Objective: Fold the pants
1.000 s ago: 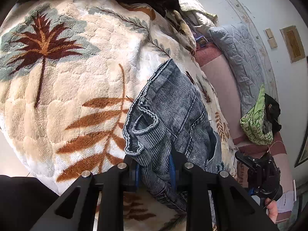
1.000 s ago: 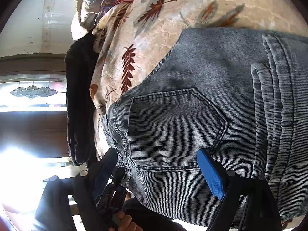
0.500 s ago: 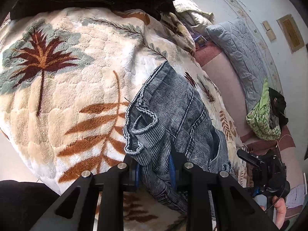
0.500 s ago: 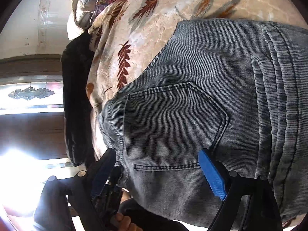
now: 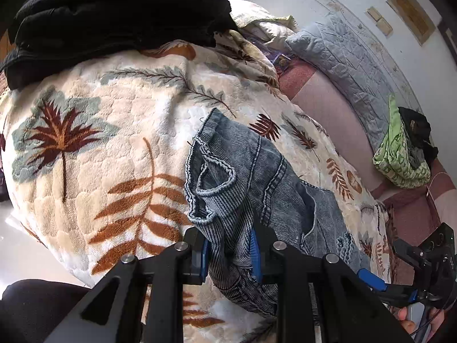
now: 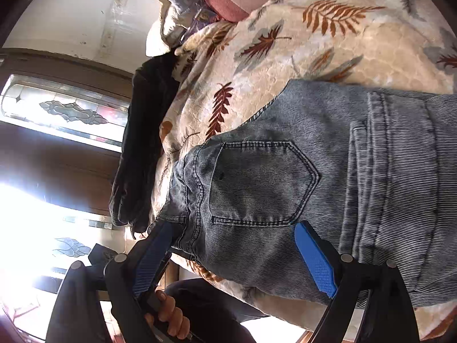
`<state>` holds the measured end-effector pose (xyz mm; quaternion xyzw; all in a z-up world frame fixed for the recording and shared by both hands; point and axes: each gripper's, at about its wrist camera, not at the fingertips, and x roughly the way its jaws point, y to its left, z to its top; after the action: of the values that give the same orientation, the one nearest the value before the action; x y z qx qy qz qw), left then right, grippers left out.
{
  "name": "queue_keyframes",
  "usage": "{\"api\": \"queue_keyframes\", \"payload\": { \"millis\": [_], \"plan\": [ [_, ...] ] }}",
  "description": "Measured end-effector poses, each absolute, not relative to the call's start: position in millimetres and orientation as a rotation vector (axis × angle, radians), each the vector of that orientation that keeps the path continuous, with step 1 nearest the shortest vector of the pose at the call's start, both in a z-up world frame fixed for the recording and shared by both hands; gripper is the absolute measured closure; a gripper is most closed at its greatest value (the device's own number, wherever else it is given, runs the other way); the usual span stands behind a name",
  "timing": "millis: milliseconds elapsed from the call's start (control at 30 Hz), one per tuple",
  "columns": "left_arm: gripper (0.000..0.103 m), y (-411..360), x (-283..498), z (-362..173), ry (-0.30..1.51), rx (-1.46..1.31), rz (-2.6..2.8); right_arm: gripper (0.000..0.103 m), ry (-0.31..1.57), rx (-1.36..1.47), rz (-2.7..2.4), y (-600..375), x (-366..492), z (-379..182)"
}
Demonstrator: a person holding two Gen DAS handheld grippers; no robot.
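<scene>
Left gripper (image 5: 230, 254): mine, jaws narrow, blue pads pinching a bunched fold of denim between them; the cloth rises out of the grip and drapes forward onto the bed.
Right gripper (image 6: 237, 260): mine, jaws spread wide, nothing pressed between the pads; the left pad sits off the waistband edge, the right pad lies over the fabric just below the back pocket. In the left wrist view it shows at the lower right corner (image 5: 400, 283).
Jeans (image 5: 257, 177): grey-blue washed denim, lying on the blanket; one end lifted in my left grip, a frayed hem opening gaping toward the camera.
Back pocket (image 6: 260, 183): five-sided, stitched outline, facing up, between my right pads and the blanket beyond.
Blanket (image 5: 114, 131): cream plush with brown and grey leaf prints, covering the bed under the jeans.
Black garment (image 5: 114, 25): folded pile at the far edge of the blanket, well apart from the jeans.
Grey quilted pillow (image 5: 342, 54): against the wall, beyond the blanket.
Green patterned cloth (image 5: 400, 157): heaped on the pink mattress at right, near a dark item.
Hand (image 6: 168, 317): fingers wrapped on a gripper handle, bottom of the right wrist view.
</scene>
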<state>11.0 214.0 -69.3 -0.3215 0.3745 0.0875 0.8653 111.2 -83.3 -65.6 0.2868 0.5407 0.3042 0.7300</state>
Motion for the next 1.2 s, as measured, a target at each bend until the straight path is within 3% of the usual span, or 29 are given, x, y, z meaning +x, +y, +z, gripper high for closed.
{"api": "queue_keyframes", "payload": {
  "millis": [267, 500, 600, 733, 800, 1200],
  "plan": [
    [0.079, 123, 27, 1, 0.685, -0.385, 0.084, 0.013, 1.009, 0.741, 0.478, -219, 83, -62],
    [0.080, -38, 36, 34, 0.608, -0.060, -0.153, 0.013, 0.894, 0.882, 0.379, -314, 56, -77],
    [0.080, -108, 36, 14, 0.669, 0.080, -0.265, 0.013, 0.858, 0.930, 0.348, -342, 50, -85],
    [0.086, -180, 40, -68, 0.914, 0.293, -0.374, 0.013, 0.838, 0.969, 0.312, -371, 41, -97],
    [0.086, -193, 30, -91, 0.902, 0.386, -0.340, 0.013, 0.838, 0.985, 0.295, -379, 39, -102],
    [0.086, -180, 28, -78, 0.935, 0.272, -0.393, 0.013, 0.846, 0.951, 0.296, -375, 38, -102]
  ]
}}
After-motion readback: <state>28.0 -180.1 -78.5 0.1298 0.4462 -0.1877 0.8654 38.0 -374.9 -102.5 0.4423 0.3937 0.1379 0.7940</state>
